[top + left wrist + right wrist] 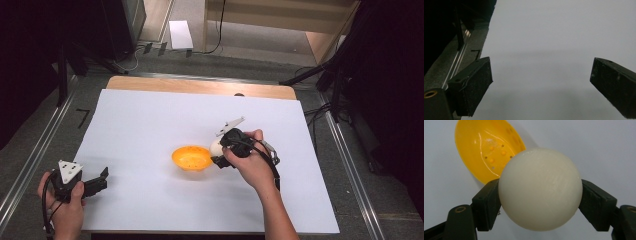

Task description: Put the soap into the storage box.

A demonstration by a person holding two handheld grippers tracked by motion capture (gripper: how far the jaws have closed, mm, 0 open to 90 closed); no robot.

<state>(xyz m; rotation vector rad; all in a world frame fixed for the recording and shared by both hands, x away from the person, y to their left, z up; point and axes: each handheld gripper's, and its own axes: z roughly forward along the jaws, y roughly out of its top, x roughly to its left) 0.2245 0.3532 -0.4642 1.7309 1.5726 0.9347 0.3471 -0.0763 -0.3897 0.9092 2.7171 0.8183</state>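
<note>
White smooth ball [540, 188] pinched in right tool [540, 202] beside glossy perforated yellow bowl [486, 147]; left tool [541, 82] spread wide.

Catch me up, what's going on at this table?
A person holds a claw in each hand. The right claw is shut on a white ball, right beside a yellow bowl on the white sheet. The bowl looks empty. The left claw is open, idle near the sheet's front left corner.
</note>
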